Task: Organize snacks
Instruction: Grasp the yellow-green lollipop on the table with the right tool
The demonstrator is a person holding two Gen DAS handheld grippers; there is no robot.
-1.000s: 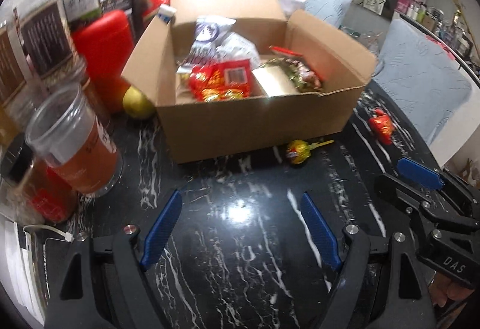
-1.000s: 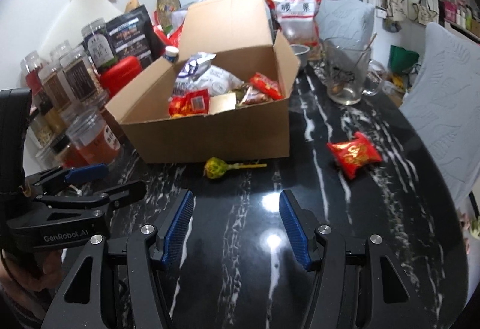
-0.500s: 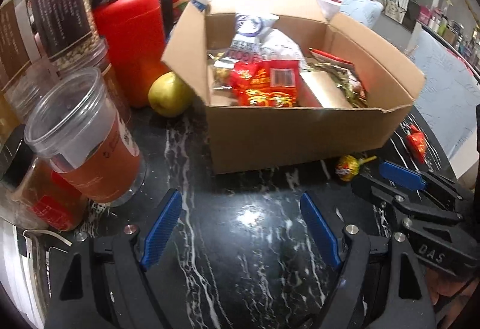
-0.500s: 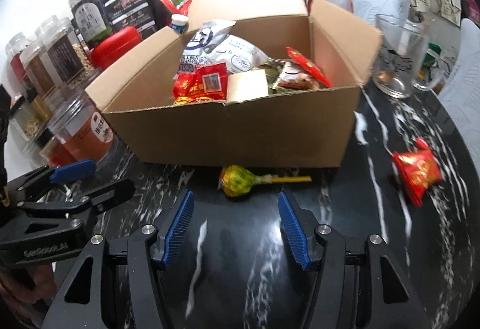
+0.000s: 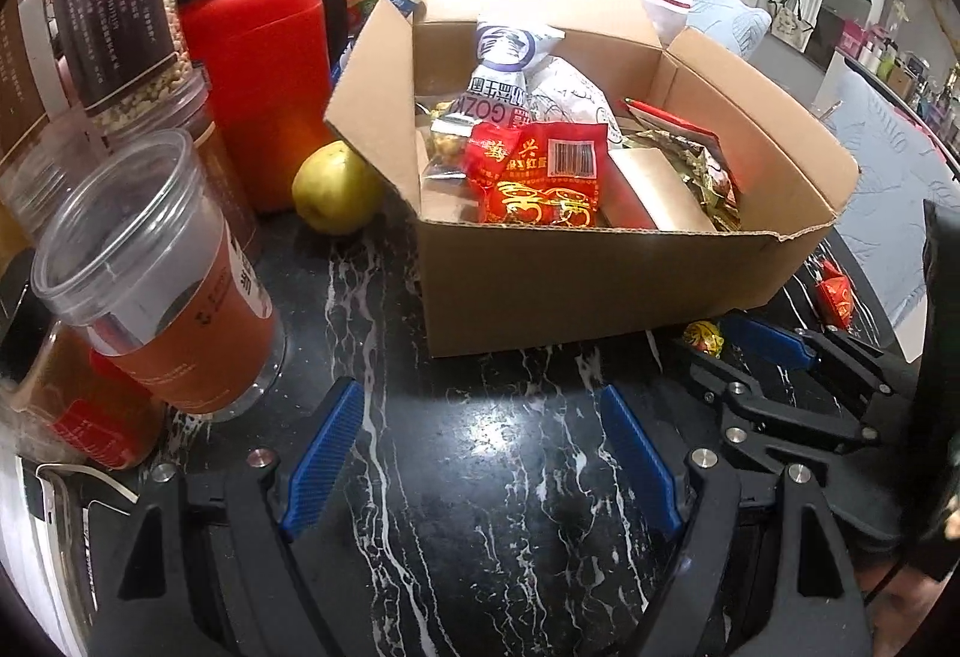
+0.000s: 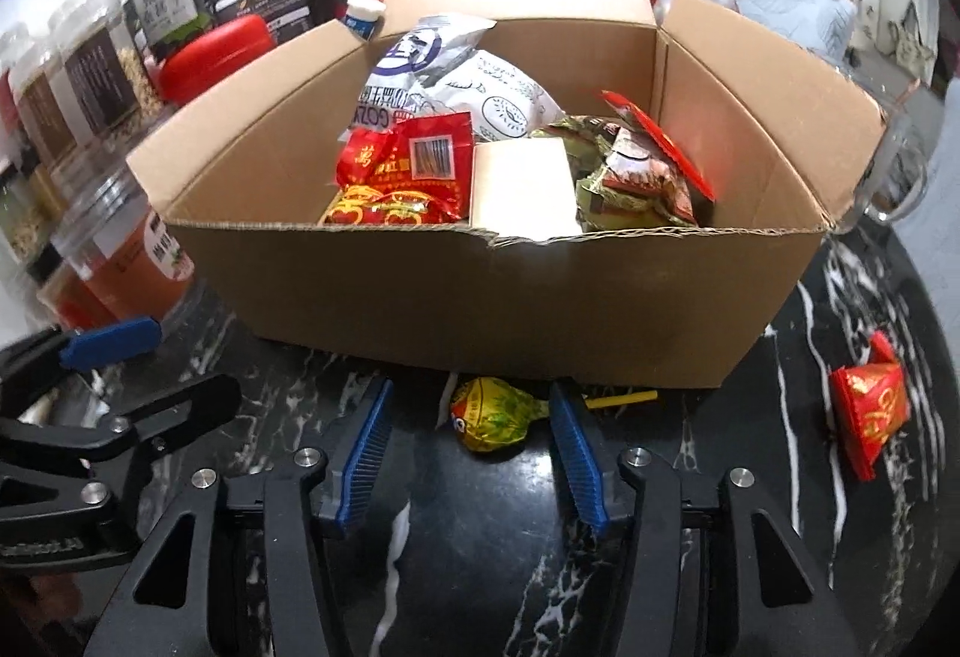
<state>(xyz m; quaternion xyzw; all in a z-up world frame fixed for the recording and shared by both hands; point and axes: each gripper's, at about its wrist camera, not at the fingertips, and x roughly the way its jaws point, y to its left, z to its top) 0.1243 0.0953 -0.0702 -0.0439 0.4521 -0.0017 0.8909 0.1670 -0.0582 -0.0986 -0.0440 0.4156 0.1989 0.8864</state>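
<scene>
Lying on the black marble desk (image 6: 480, 549) against the cardboard box (image 6: 480, 297) front, lollipop (image 6: 492, 417) sits between right gripper (image 6: 471, 453) fingers, which have just been closing, not yet pinching. Red packet (image 6: 870, 411) lies apart. Left gripper (image 5: 480, 453) gapes wide, empty, beside a cup (image 5: 156, 285).

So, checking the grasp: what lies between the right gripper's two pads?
The lollipop, lying on the black marble table just in front of the cardboard box, sits between the right gripper pads, which have just been closing; the right wrist view shows it.
</scene>
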